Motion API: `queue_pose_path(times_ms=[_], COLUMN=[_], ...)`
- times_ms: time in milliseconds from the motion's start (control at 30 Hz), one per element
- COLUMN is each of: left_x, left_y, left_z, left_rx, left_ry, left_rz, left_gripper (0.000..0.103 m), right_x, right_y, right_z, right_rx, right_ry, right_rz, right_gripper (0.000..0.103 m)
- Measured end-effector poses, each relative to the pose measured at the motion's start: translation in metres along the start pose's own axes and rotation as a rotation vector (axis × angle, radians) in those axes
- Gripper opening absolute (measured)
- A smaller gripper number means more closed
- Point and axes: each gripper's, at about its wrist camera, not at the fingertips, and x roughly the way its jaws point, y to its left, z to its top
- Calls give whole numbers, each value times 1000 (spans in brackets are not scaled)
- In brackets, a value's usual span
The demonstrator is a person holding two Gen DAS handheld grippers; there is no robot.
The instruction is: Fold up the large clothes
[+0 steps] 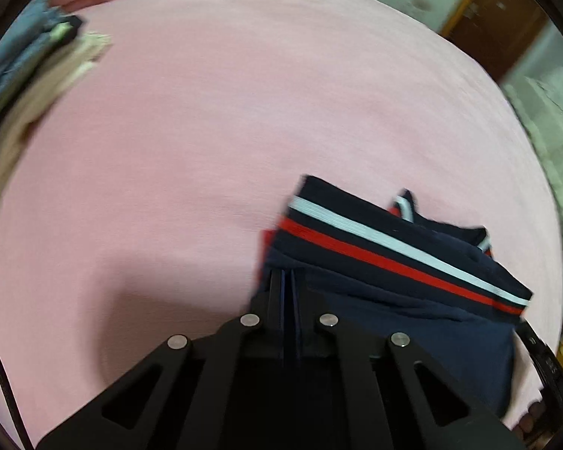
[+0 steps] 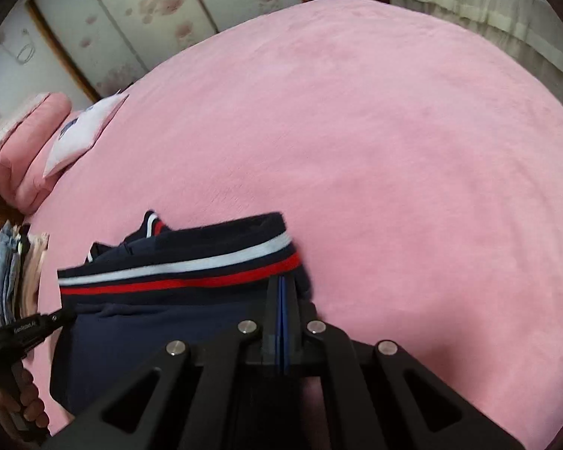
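On the pink bed [image 1: 206, 131] lies a navy garment [image 1: 413, 300] with a white and a red stripe across it, partly folded into layers. Left hand-held gripper [image 1: 286, 281]: fingers pressed together with navy cloth pinched between them, at the garment's left edge as that camera sees it. Right hand-held gripper [image 2: 281, 288]: fingers likewise closed on the cloth, at the striped band near the garment's opposite edge. Right wrist view also shows the left tool from the side, its tip at the garment's far edge, with the person's left hand [image 2: 30, 397] around its handle.

A stack of folded clothes [image 1: 30, 86], blue, green and beige, sits at the bed's edge, well apart from the garment. Pink pillows [image 2: 33, 150] lie at the head of the bed, a white cloth [image 2: 82, 131] resting against them. Left wrist view is motion-blurred; fine detail of the folds cannot be read.
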Motion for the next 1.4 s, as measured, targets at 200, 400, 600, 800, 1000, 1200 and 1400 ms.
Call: queue_pose_path(times_ms=[200, 400, 600, 800, 1000, 1200, 1400], left_x=[-11, -28, -45, -57, -37, -9, -10], left_y=[36, 18, 23, 45, 43, 43, 46], left_z=[-21, -43, -74, -103, -114, -107, -109], left_rx=[-183, -191, -172, -222, -286, -433, -499], left_ry=[72, 92, 130, 201, 226, 188, 139], left_rz=[-55, -21, -13, -117, -280, -504, -457], left_gripper=[23, 26, 42, 59, 67, 67, 42], right_x=[-20, -16, 10, 12, 30, 32, 32], right_y=[-3, 48, 104, 124, 114, 107, 101], right_z=[1, -7, -27, -55, -58, -59, -61], right_rx=[117, 52, -61, -106, -2, 35, 77], right_ry=[33, 135, 275, 345, 413, 417, 405], right_rz=[130, 271, 264, 276, 277, 323, 333], right_gripper=[1, 1, 1, 1, 0, 0, 0])
